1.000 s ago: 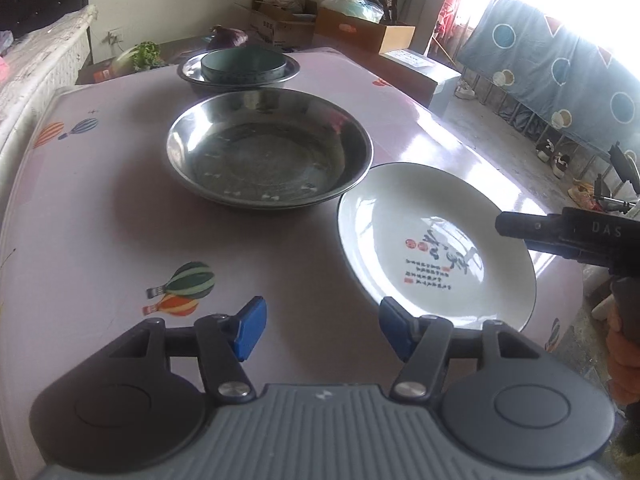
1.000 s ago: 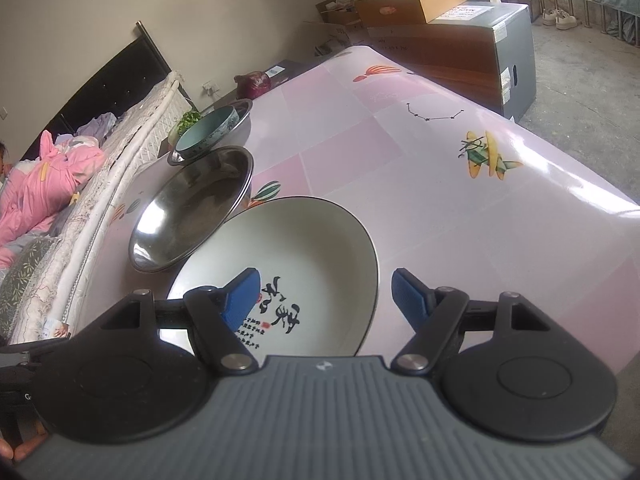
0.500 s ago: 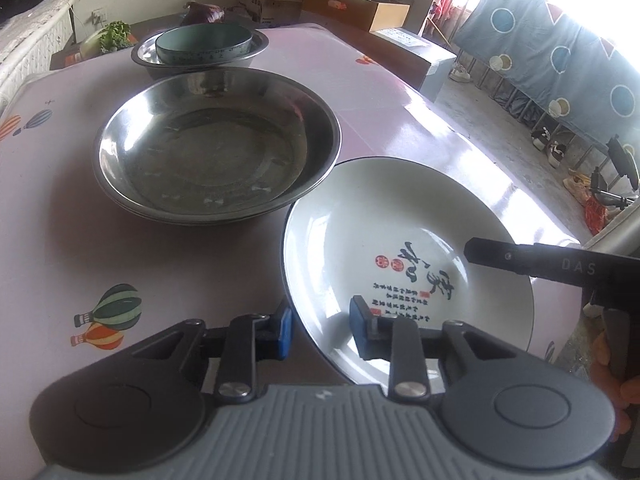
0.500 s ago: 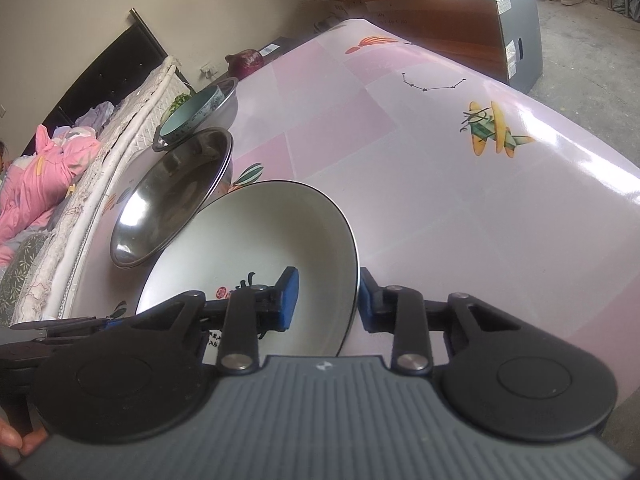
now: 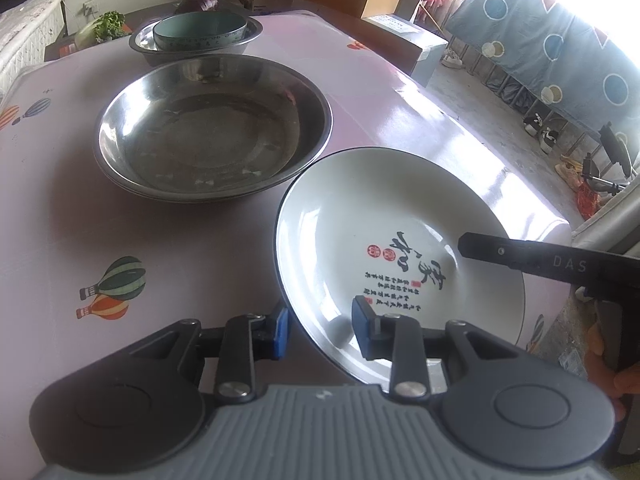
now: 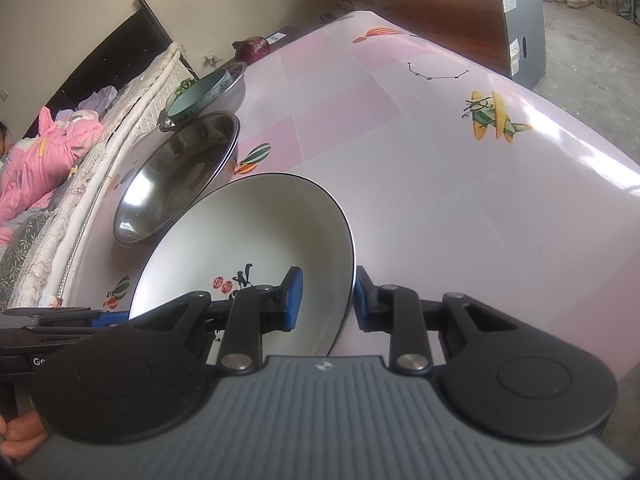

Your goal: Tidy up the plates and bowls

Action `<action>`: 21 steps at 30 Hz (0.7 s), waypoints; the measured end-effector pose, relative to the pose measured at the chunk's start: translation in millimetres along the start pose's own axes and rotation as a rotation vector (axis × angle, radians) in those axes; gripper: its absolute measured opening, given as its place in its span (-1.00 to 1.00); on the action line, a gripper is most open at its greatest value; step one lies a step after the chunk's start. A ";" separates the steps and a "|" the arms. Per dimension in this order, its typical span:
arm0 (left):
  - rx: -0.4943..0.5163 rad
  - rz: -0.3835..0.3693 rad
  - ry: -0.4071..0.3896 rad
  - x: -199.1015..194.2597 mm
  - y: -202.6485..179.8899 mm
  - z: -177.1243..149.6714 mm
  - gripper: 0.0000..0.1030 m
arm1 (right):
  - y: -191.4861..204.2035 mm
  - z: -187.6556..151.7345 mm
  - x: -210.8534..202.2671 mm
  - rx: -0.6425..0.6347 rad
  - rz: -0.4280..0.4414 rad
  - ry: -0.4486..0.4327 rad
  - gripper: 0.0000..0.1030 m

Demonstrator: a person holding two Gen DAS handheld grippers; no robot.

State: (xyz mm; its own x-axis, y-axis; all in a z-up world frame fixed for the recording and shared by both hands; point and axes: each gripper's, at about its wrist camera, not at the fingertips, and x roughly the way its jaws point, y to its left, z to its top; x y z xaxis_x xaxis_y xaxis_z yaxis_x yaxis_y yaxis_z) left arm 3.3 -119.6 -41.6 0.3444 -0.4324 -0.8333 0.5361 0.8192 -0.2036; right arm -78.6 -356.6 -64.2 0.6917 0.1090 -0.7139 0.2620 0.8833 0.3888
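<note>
Now both grippers have the white plate (image 5: 400, 256) by its rim, on opposite sides. The left gripper (image 5: 320, 330) has just been closing, one of its fingers (image 5: 362, 330) inside the dish and the other outside under the rim. The right gripper (image 6: 326, 300) straddles the far edge the same way, clenched on the rim, its jaws having just closed too. The plate sits near the desk's (image 6: 440, 184) front corner, close beside the large steel basin (image 5: 212, 132), and appears tilted, one edge up. Whether it has fully left the desk I cannot tell.

Farther back a teal bowl (image 5: 200, 32) rests inside a smaller steel basin (image 5: 250, 36).

Judging the risks: the glazed rim is smooth and curved, so thin pads could slide off if the two hands pull apart or lift unevenly. A twist between the hands might pry the plate out of one grip. Swinging it toward the large basin too low could knock rim against rim, and the desk edge is near enough for a dropped plate to fall to the floor.
</note>
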 end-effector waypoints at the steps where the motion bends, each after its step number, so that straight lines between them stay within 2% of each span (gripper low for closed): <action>1: 0.008 0.010 -0.003 1.5 -1.7 1.1 -0.31 | -0.2 0.0 0.1 0.003 0.000 -0.002 -0.51; 6: 0.059 0.047 -0.021 7.1 -11.4 3.6 -0.12 | 0.6 -0.3 1.9 -0.008 -0.011 -0.016 -0.52; 17: 0.047 0.083 -0.035 8.8 -16.0 7.2 -0.07 | 16.5 -1.9 5.8 -0.118 -0.089 -0.037 -0.47; 21: 0.050 0.092 -0.032 7.8 -17.9 6.6 -0.07 | 15.7 1.0 4.8 -0.105 -0.086 -0.031 -0.46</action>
State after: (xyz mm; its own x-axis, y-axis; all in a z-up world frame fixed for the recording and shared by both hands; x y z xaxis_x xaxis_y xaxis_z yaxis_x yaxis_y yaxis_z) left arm 1.5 -140.1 -41.0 0.4184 -0.3686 -0.8301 0.5383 0.8368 -0.1002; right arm -70.4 -342.6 -60.9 0.6906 0.0185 -0.7230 0.2506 0.9316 0.2632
